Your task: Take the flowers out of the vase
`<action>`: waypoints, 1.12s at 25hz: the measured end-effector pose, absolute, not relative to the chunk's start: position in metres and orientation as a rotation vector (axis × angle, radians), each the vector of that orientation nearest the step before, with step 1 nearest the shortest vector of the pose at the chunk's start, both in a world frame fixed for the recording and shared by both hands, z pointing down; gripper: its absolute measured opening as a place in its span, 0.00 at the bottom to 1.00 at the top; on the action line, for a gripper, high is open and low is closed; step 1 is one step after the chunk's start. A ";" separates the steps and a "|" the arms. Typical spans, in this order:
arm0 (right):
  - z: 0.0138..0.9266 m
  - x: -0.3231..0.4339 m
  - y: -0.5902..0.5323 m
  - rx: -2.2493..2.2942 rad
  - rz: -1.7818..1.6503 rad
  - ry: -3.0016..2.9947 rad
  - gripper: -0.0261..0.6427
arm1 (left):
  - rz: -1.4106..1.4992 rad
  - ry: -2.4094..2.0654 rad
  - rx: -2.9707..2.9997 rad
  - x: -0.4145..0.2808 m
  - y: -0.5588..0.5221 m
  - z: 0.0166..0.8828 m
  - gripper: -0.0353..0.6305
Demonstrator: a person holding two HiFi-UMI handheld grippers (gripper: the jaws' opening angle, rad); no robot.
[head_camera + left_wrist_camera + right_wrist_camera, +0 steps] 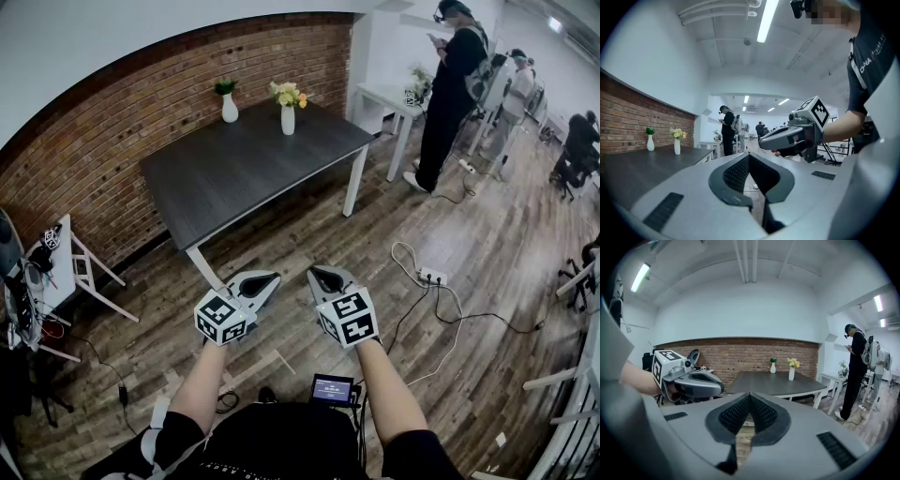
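The dark table stood well ahead against the brick wall, the white vase of yellow flowers near its far edge, a second vase nearby. I judged I must close in first, then grip the flowers low. My left gripper and right gripper were clenched, empty. A power strip lay off right, not in my path.

The left hand-held gripper and the right hand-held gripper are smooth grey with dark bumpy pads. Each has a white cube with black squares. The person wears a black short-sleeved top with white letters
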State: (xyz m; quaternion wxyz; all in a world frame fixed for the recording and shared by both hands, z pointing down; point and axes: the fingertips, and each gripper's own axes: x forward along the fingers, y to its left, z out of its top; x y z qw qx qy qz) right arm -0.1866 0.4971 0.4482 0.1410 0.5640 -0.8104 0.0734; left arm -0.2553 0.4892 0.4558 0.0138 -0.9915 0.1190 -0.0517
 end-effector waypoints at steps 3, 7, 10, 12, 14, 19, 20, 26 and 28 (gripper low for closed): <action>0.450 -0.188 0.493 1.624 0.216 -2.347 0.05 | -0.122 0.347 -3.101 -0.253 0.489 0.454 0.05; 0.449 -0.184 0.490 1.640 0.250 -2.365 0.05 | -0.113 0.370 -3.084 -0.249 0.483 0.450 0.05; 0.449 -0.180 0.490 1.645 0.278 -2.392 0.05 | -0.110 0.369 -3.081 -0.244 0.480 0.449 0.05; 0.449 -0.179 0.491 1.641 0.288 -2.423 0.05 | -0.107 0.351 -3.081 -0.240 0.481 0.450 0.05; 0.449 -0.178 0.491 1.640 0.291 -2.440 0.05 | -0.098 0.323 -3.097 -0.236 0.483 0.452 0.05; 0.447 -0.176 0.491 1.637 0.302 -2.456 0.05 | -0.082 0.316 -3.126 -0.230 0.485 0.456 0.05; 0.447 -0.175 0.491 1.633 0.304 -2.456 0.05 | -0.103 0.319 -3.120 -0.228 0.485 0.458 0.05; 0.455 -0.165 0.493 1.629 0.313 -2.459 0.05 | -0.140 0.312 -3.116 -0.217 0.487 0.464 0.05; 0.458 -0.163 0.494 1.618 0.292 -2.443 0.05 | -0.147 0.310 -3.112 -0.213 0.488 0.464 0.05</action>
